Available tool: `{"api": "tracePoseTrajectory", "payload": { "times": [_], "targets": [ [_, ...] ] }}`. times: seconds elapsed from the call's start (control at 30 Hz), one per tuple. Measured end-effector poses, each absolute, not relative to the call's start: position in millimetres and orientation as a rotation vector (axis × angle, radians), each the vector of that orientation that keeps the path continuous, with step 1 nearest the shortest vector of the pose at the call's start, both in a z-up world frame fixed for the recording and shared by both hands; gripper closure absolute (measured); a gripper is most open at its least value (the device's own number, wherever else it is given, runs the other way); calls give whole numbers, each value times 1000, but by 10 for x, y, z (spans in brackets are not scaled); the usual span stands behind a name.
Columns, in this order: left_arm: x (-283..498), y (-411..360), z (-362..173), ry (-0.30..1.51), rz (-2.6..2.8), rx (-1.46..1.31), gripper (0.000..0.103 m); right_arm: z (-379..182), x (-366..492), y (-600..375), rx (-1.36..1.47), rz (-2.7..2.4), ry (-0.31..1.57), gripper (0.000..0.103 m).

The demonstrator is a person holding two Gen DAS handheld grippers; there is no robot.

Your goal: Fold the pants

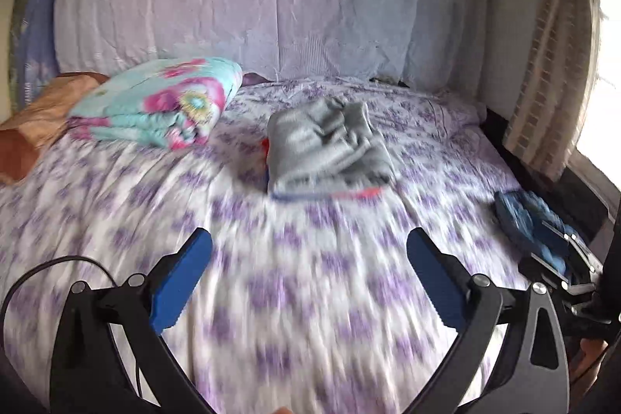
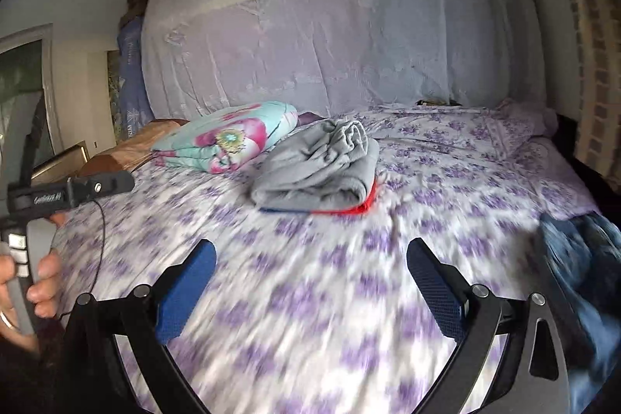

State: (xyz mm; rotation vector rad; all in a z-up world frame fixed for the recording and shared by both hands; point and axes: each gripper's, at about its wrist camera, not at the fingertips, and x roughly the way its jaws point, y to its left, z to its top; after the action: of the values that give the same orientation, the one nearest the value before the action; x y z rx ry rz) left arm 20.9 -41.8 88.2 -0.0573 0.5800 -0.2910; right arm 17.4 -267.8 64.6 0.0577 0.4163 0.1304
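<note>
While both sets of tongs hang released over the purple-flowered bed sheet (image 1: 295,278), the folded grey pants (image 2: 318,169) lie mid-bed as a thick, rumpled bundle on something flat edged in red and blue. Left of the pants sits a folded floral blanket (image 2: 229,138). The left tongs (image 1: 308,247) and right tongs (image 2: 310,258) grip nothing, short of the pants. Right of them, crumpled blue denim (image 2: 582,258) lies at the bed's edge.
</note>
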Motion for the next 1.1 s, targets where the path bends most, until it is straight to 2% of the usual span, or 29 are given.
{"api": "tracePoseTrajectory", "payload": {
  "times": [0.23, 0.5, 0.67, 1.1],
  "targets": [
    [-640, -527, 575, 540, -241, 55, 5, 315, -600, -2406, 30, 78, 391, 4],
    [-692, -417, 286, 641, -204, 43, 5, 228, -783, -2284, 0, 41, 403, 4],
    [-773, -337, 304, 588, -197, 40, 5, 258, -802, -2325, 26, 38, 406, 4],
    [-711, -322, 287, 605, -131, 77, 5, 237, -779, -2363, 35, 23, 414, 4]
  ]
}}
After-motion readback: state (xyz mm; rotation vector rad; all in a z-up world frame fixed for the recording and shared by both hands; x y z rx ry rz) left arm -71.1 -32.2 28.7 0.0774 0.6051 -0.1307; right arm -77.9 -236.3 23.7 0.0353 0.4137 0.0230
